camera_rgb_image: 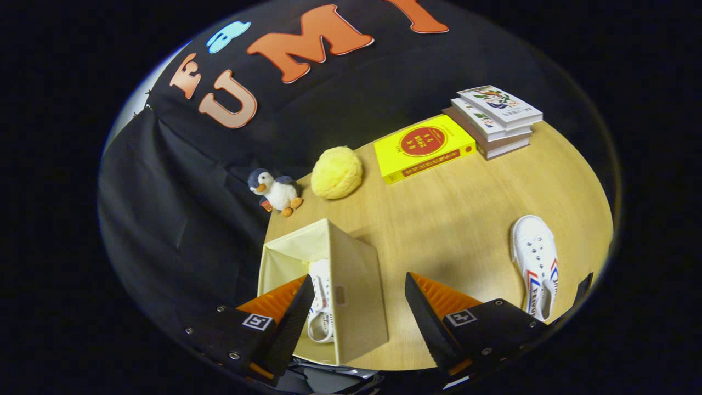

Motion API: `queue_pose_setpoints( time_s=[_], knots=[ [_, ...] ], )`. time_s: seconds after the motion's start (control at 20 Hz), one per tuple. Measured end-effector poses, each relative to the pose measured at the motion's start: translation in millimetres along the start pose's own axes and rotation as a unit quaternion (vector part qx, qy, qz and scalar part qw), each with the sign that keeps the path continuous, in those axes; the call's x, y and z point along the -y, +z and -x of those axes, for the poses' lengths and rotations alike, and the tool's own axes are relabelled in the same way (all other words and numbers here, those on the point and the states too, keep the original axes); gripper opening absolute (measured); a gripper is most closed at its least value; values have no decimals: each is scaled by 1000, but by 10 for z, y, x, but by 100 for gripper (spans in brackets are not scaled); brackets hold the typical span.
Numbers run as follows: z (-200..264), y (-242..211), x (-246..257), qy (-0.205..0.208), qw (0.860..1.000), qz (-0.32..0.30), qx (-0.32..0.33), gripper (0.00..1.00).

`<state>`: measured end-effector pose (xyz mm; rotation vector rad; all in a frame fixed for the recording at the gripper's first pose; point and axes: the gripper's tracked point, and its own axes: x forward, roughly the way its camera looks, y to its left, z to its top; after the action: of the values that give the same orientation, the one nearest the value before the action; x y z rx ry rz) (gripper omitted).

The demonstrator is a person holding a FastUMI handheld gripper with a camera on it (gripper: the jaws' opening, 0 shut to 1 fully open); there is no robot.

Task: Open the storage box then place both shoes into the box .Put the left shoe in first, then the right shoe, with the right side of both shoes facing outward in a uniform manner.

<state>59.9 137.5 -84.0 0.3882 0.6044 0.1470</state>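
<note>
Black cloth hangs behind a pale wooden table [460,219], and the gripper [359,307] hovers above the table's near edge with its fingers spread wide and nothing between them. Just ahead of them and slightly toward the left finger stands the cream fabric storage box [356,285], open at the top. One white shoe [321,307] is already inside it, its laces showing beside the left finger, which overlaps the box's opening. The second white shoe [535,263], with red and blue stripes on its side, lies flat on the table to the right of the right finger, well apart from the box. Farther off, beyond the box, a small penguin plush [275,190] sits at the table's edge with a yellow round plush [336,172] just beside it. Beyond the fingers and further right lies a yellow book [425,147], and next to that a stack of three books [496,120].
</note>
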Motion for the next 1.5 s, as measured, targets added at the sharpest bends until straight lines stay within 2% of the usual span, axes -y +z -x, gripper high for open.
queue_pose_setpoints(
  time_s=[0.5,0.9,1.0,1.15,1.3,1.5],
  knots=[
    [299,-59,1758,-108,994,4,-24,98],
    [267,-448,2611,-150,984,9,-92,99],
    [235,-519,2760,-160,981,20,-107,96],
    [151,-628,2896,-169,976,42,-133,78],
    [30,-699,2950,-169,972,54,-151,67],
    [-108,-761,2916,-150,972,66,-167,46]
  ],
)
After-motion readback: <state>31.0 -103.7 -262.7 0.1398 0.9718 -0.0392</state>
